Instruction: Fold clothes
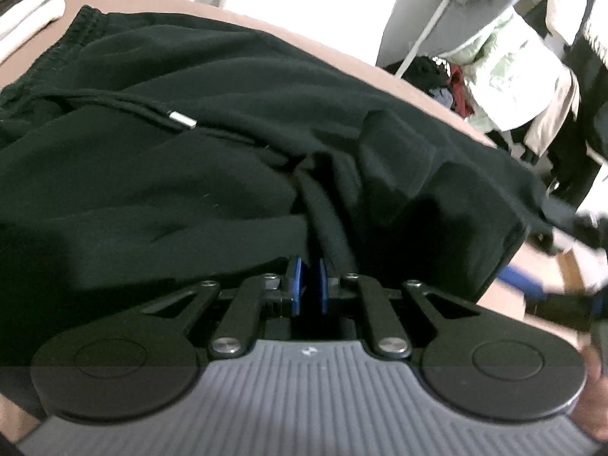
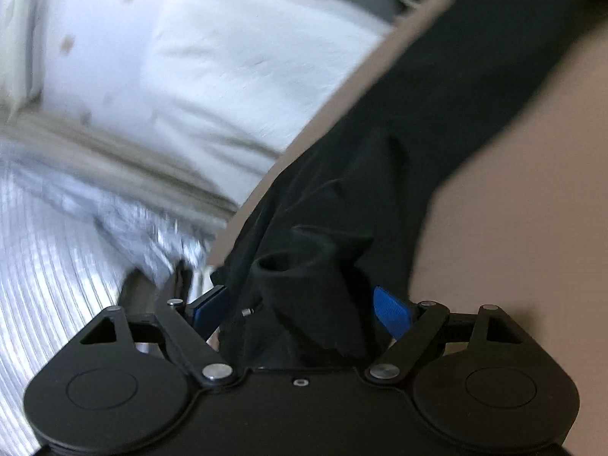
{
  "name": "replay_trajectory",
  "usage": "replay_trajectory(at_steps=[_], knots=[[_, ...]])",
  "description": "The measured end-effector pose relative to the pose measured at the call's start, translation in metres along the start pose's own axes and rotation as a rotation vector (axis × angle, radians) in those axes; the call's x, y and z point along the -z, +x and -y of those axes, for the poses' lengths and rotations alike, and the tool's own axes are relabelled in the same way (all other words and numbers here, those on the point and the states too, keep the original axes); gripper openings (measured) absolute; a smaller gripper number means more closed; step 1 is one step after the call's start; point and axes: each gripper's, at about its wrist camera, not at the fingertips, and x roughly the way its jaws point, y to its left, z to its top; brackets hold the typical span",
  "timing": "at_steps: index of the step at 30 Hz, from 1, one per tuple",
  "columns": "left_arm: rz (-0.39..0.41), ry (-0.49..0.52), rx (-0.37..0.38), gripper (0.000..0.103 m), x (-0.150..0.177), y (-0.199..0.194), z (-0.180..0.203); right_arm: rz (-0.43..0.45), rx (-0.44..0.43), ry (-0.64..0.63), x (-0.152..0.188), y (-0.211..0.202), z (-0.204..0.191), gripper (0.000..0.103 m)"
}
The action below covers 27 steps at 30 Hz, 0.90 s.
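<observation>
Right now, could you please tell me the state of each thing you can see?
Left claw: shut on a fold of the black sweatpants.
Right claw: open, bunched black cloth between its pads.
Black sweatpants: rumpled, unfolded on the brown surface.
Drawstring: loose.
White clothes: folded.

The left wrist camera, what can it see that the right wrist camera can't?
Only the left wrist view shows the drawstring's metal tip, folded white cloth at the table's far corner, and the left gripper shut on a fold of the black garment. Only the right wrist view shows the white pillow and the right gripper, jaws wide with bunched black fabric between them. Both show the black garment on the tan table.
</observation>
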Motion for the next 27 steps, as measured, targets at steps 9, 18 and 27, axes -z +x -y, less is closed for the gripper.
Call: replay_trajectory(at_steps=[9,18,27], knots=[[0.014,0.062,-0.06,0.015,0.015,-0.027,-0.031,0.118,0.201,-0.345,-0.016,0.009,-0.035,0.008],[-0.098,0.164,0.02,0.045,0.028,-0.037,-0.004,0.53,0.67,-0.309,-0.015,-0.232,-0.011,0.008],[-0.146,0.308,-0.035,0.056,0.048,-0.027,0.03,0.563,0.701,-0.131,-0.02,-0.271,0.094,0.008]])
